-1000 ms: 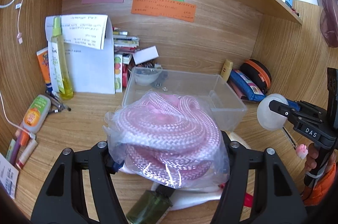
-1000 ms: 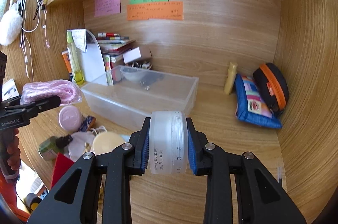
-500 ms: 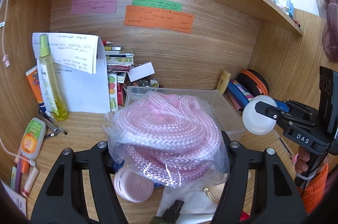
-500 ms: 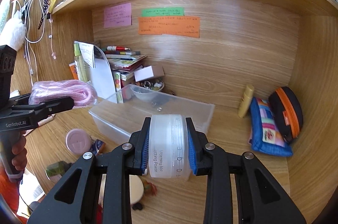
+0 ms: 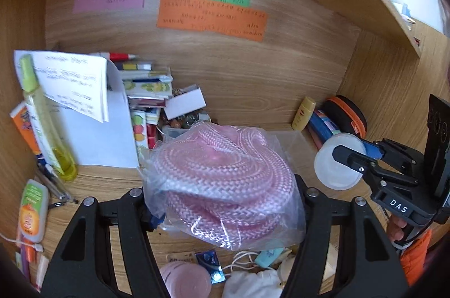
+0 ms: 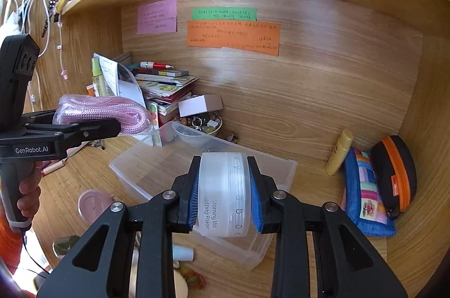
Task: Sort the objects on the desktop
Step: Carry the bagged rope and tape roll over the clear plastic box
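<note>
Above the clear bin (image 6: 157, 171), left hand-held gripper (image 5: 222, 202) clamps bagged rope (image 5: 222, 177); right hand-held gripper (image 6: 224, 196) pinches powder jar (image 6: 224, 194).

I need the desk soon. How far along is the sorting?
Barely started: the clear bin holds only a small bowl. In hand: the left gripper grips a bagged pink rope, and the right gripper a powder jar, near the bin. Left: a pink lid, tubes and bits on the desk.
</note>
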The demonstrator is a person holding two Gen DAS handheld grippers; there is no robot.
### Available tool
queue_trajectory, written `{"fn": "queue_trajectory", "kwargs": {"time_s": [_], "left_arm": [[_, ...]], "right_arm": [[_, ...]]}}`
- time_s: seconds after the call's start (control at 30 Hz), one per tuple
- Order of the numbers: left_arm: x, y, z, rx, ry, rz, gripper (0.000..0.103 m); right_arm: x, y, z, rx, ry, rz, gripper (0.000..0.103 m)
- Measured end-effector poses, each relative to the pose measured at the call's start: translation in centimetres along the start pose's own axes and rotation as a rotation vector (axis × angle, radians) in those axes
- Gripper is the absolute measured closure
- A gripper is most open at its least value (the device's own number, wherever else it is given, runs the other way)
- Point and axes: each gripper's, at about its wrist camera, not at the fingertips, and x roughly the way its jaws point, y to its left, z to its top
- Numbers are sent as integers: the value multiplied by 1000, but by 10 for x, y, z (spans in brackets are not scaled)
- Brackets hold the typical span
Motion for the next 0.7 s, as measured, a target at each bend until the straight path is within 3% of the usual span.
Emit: {"fn": "queue_trajectory", "kwargs": {"time_s": [0.33,0.7], "left_arm": [[55,8,7,10,112,-7,38],[99,8,-2,14,205,-41,38]], "right_arm": [[53,-18,6,29,80,9,76],[109,-27,-12,57,207,22,76]]}}
